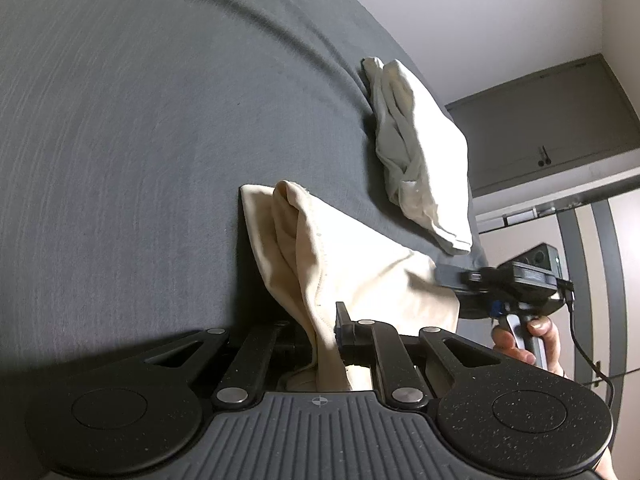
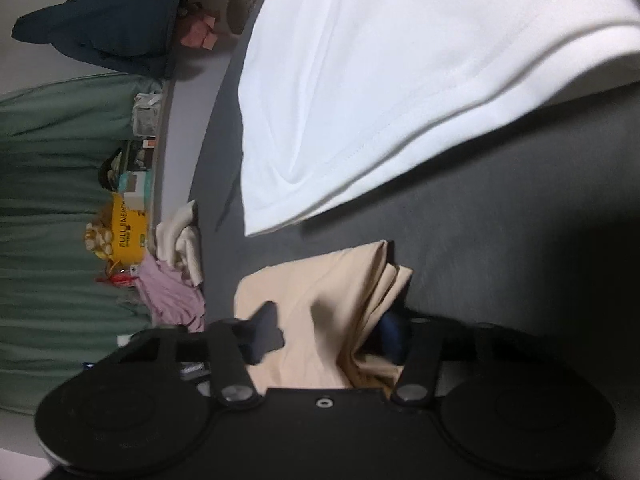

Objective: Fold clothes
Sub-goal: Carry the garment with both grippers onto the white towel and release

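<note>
We are clenching the left tongs (image 1: 324, 344) and right tongs (image 2: 332, 336) on the cream garment (image 1: 344, 264) near the bed (image 1: 120, 160) edge.

Dim, fisheye-warped edges, right view blurred

Both wrist views look closely down (sharing) the cream garment (image 1: 352, 264).

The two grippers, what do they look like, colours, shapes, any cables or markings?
The left gripper is black with speckled round discs, linkage bars with silver pivot pins, a ribbed grey plate and a small crosshair mark. The right gripper has grey jaws, a box-shaped black camera on top, a blue detail and a trailing black cable.
</note>
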The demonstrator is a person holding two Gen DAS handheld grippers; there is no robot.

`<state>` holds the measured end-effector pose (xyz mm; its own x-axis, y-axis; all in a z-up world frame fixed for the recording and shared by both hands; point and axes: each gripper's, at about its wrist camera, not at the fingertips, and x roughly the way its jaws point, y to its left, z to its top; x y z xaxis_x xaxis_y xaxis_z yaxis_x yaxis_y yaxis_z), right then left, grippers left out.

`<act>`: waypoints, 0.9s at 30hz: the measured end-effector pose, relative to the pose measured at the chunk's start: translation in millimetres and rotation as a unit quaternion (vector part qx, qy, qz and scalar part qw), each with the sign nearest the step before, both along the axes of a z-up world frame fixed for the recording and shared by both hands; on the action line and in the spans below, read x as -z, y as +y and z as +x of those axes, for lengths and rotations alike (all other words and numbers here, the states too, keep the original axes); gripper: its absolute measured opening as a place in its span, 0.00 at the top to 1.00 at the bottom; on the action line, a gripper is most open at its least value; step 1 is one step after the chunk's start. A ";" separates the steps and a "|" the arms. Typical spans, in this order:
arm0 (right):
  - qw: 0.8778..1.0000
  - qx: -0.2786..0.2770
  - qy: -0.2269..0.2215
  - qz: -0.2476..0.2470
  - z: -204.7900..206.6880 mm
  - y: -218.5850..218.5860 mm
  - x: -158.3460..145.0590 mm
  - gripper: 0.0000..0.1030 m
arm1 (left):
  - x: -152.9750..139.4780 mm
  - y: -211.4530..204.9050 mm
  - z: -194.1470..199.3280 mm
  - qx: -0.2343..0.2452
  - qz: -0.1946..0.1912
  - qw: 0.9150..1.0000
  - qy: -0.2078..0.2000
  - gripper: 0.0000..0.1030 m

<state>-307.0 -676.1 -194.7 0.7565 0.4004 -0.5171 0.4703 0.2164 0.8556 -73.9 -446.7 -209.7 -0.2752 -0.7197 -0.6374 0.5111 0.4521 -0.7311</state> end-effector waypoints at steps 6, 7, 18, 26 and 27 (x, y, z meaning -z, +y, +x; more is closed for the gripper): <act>0.998 0.016 0.004 -0.061 -1.9 7.0 -3.3 0.89 | -15.3 -3.2 -12.6 0.017 0.001 0.997 -0.070 0.88; 0.996 0.022 0.003 -0.081 -5.7 8.3 -7.8 0.89 | -17.3 -2.3 -14.7 0.017 -0.001 0.997 -0.079 0.88; 0.981 0.057 -0.049 -0.178 -37.8 34.8 -62.9 0.95 | -59.8 2.4 -41.0 0.029 -0.058 0.988 -0.143 0.88; 0.962 0.088 -0.059 -0.253 -43.0 7.8 -147.4 0.95 | -124.4 -45.7 -42.9 0.026 -0.113 0.977 -0.179 0.88; 0.959 0.091 -0.055 -0.263 -41.4 -0.1 -158.5 0.95 | -129.5 -56.3 -40.9 0.025 -0.115 0.976 -0.184 0.88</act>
<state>-348.5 -676.2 -36.2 0.8505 -0.0383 -0.5246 0.4551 0.5538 0.6973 -114.8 -503.0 -80.2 -0.0967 -0.8466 -0.5234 0.7750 0.2660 -0.5733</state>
